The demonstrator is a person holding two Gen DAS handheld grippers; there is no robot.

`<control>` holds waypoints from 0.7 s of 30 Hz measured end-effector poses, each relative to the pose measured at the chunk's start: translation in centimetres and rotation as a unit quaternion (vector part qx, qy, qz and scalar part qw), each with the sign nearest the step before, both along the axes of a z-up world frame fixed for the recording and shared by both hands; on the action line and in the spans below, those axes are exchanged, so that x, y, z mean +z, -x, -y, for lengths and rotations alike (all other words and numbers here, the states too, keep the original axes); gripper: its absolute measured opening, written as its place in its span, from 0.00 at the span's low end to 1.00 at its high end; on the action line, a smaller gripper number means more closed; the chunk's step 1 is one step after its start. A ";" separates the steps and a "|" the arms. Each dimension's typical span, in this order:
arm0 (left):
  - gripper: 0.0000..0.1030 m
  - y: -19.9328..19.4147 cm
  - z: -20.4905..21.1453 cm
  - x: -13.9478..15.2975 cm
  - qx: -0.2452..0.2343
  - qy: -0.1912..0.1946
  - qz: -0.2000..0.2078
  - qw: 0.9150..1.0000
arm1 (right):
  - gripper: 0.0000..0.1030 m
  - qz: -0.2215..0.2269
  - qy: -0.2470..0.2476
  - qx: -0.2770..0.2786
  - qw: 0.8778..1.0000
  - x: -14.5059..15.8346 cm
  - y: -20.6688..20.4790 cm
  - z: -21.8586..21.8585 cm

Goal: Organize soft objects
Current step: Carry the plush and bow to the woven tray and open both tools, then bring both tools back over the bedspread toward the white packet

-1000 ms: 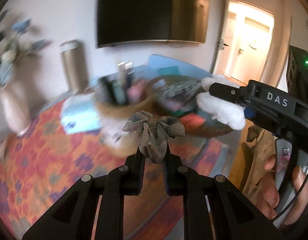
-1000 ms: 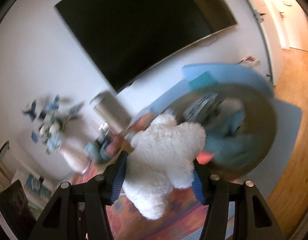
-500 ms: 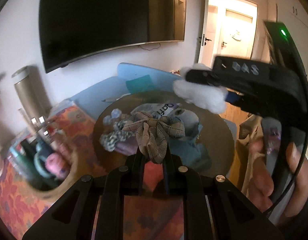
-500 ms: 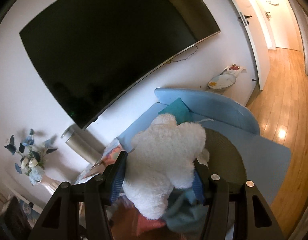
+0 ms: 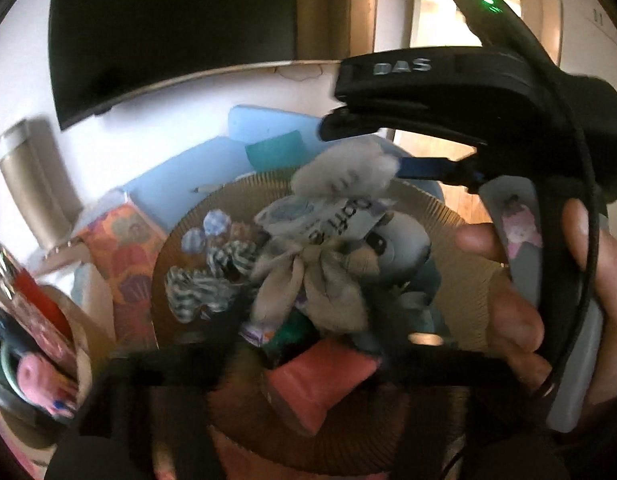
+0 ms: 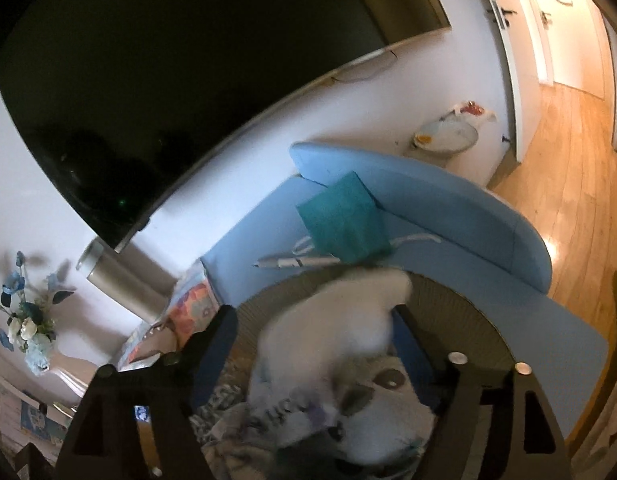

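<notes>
both grippers have swung over the basket (image 5: pixel 460 216), left gripper (image 5: pixel 304 344) and right gripper (image 6: pixel 312 344) opening to drop scrunchie (image 5: pixel 320 280) and plush (image 6: pixel 340 320) onto the pile inside.

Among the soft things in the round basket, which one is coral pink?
The flat coral-pink block, lying at the near side of the basket. The other items there are grey, white, beige or green-striped fabric; only this one is plain pink.

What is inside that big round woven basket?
The basket holds a heap of soft things: a grey plush toy, a plaid fabric bow, striped cloth, a white fluffy toy and a pink piece. Anything beneath them is covered.
</notes>
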State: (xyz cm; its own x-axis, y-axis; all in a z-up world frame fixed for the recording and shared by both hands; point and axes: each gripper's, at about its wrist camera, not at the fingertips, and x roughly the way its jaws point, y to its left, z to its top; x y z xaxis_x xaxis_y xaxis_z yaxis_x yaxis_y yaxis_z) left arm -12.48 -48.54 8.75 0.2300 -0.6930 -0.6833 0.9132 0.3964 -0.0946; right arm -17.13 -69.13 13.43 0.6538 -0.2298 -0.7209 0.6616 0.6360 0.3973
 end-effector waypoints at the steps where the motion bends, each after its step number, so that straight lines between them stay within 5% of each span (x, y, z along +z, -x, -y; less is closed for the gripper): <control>1: 0.73 0.2 -0.1 -0.1 -0.006 -0.001 -0.002 1.000 | 0.77 -0.003 -0.002 -0.005 1.000 -0.1 0.4 0.1; 9: 0.73 2.6 -2.2 1.6 -0.026 0.021 0.010 0.999 | 0.78 0.038 0.011 -0.043 0.998 1.6 5.7 -1.2; 21: 0.73 4.1 -8.4 3.0 0.038 0.017 0.029 0.999 | 0.78 0.044 0.031 -0.032 0.998 3.0 9.0 -6.5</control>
